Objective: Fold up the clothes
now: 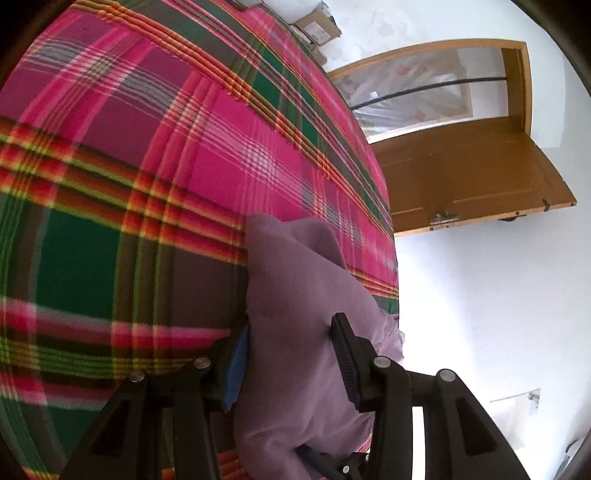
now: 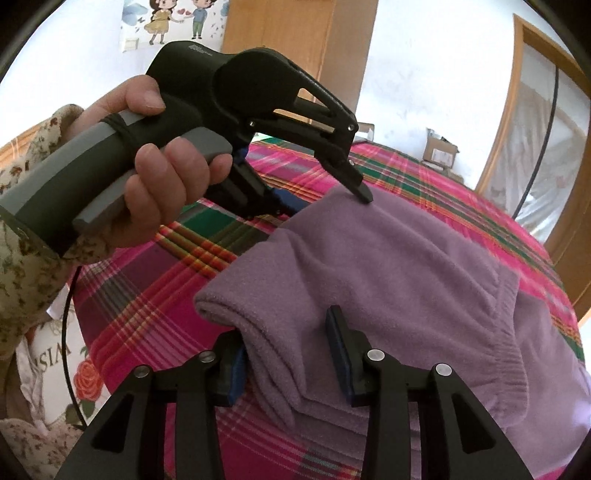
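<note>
A purple fleece garment (image 2: pixel 406 266) lies folded in several layers on a bed with a pink, green and red plaid cover (image 2: pixel 147 295). My right gripper (image 2: pixel 288 354) is shut on its near folded edge, with thick cloth filling the gap between the pads. At the far edge, a hand (image 2: pixel 166 184) holds my left gripper (image 2: pixel 327 201), one finger on top of the cloth and the blue-padded one under it. In the left wrist view the garment (image 1: pixel 295 277) bunches between the fingers of the left gripper (image 1: pixel 290 350), above the plaid cover (image 1: pixel 147 147).
An open wooden door (image 1: pixel 461 173) stands past the bed's edge. Cardboard boxes (image 2: pixel 439 151) sit beyond the far side. A wooden wardrobe (image 2: pixel 295 26) and a cartoon poster (image 2: pixel 173 22) are on the far wall. A rose-print fabric (image 2: pixel 74 369) and a black cable (image 2: pixel 68 332) lie at the left.
</note>
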Tool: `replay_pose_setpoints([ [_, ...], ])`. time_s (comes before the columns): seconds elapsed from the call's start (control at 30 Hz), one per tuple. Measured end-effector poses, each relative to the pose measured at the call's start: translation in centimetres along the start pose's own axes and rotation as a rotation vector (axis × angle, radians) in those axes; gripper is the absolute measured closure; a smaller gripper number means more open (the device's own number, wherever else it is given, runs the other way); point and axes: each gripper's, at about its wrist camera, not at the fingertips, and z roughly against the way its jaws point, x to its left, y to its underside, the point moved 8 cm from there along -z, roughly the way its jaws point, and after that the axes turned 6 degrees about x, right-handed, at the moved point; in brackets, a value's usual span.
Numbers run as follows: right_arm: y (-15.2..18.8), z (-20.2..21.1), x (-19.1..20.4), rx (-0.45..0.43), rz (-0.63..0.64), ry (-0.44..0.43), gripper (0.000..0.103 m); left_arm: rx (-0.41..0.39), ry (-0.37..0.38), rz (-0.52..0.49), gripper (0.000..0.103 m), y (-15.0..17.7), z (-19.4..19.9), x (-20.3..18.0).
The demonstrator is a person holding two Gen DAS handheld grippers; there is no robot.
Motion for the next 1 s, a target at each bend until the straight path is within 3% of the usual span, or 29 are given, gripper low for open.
replay_pose_setpoints([
  [0.13, 0.1, 0.0, 0.2, 0.006, 0.004, 0.008, 0.062, 0.013, -0.003, 0.005, 0.064, -0.3, -0.2, 0.1],
  [0.27, 0.1, 0.0, 0.3, 0.007, 0.006, 0.016, 0.064, 0.020, 0.003, 0.018, 0.078, -0.4, -0.5, 0.2],
  [0.33, 0.0, 0.1, 0.2, 0.004, 0.006, 0.032, 0.083, 0.018, 0.009, 0.012, 0.086, -0.3, -0.4, 0.2],
  [0.4, -0.1, 0.4, 0.2, -0.001, -0.001, 0.029, 0.090, 0.008, 0.008, 0.006, 0.089, -0.3, 0.2, 0.5],
  [0.7, -1.1, 1.9, 1.9, -0.029, 0.017, 0.034, 0.093, -0.057, 0.027, -0.013, 0.092, -0.7, 2.9, 0.1],
  [1.0, -3.6, 2.2, 5.1, -0.064, 0.064, -0.020, 0.093, -0.126, -0.020, -0.013, 0.092, -0.9, 7.0, 2.0],
])
